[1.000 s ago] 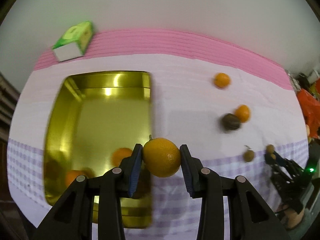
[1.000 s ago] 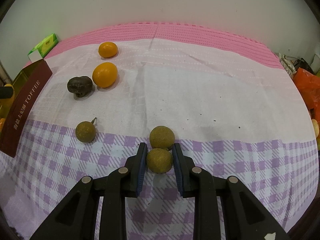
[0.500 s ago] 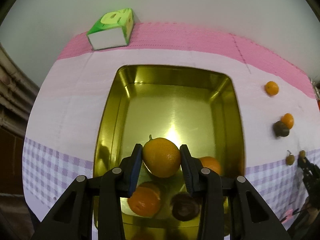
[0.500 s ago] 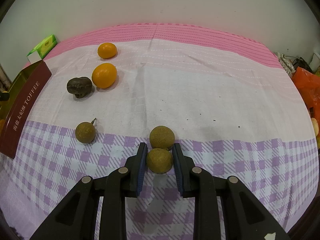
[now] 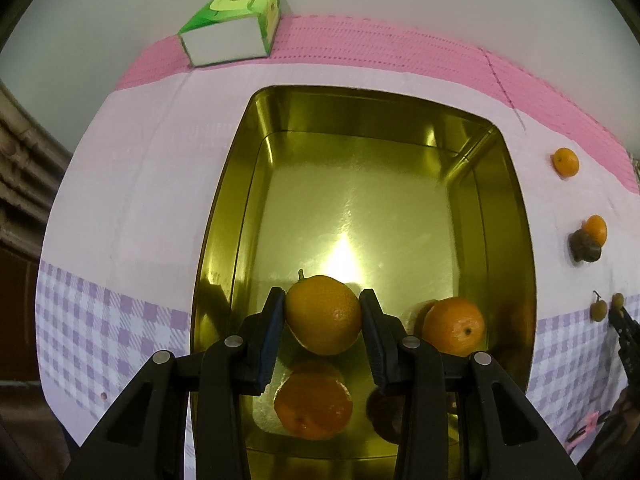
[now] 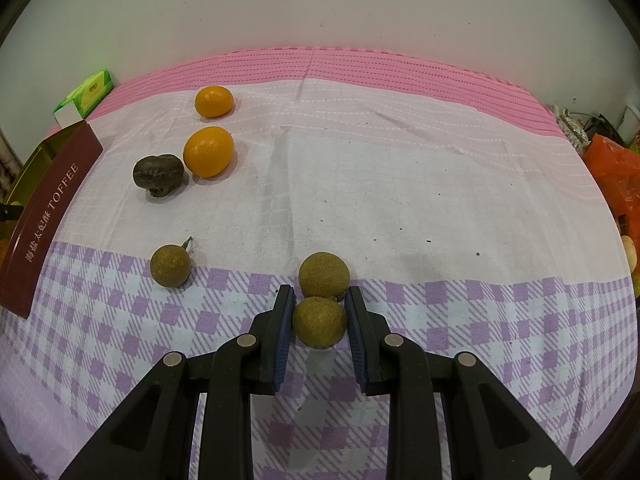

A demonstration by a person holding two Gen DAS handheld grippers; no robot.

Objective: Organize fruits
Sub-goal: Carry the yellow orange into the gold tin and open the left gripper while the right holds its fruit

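My left gripper [image 5: 323, 320] is shut on an orange [image 5: 323, 314] with a short stem and holds it inside the gold tin [image 5: 224, 216], above its floor. Two more oranges [image 5: 454, 326] [image 5: 314, 400] and a dark fruit [image 5: 382, 414] lie in the tin's near end. My right gripper [image 6: 320, 316] is shut on a brown-green round fruit [image 6: 319, 322] at the tablecloth. A second such fruit [image 6: 324, 275] touches it just beyond. A third [image 6: 170, 265], with a stem, lies to the left. Two oranges [image 6: 208, 151] [image 6: 214, 101] and a dark wrinkled fruit [image 6: 158, 175] sit further back left.
A green and white carton [image 5: 232, 26] stands behind the tin by the wall. The tin's maroon side [image 6: 44, 216] reads TOFFEE at the left of the right wrist view. Orange bags [image 6: 614, 172] and clutter crowd the table's right edge.
My left gripper has carried the orange from beside the tin to over it and sunk down into it. The right gripper and its fruit have stayed still.
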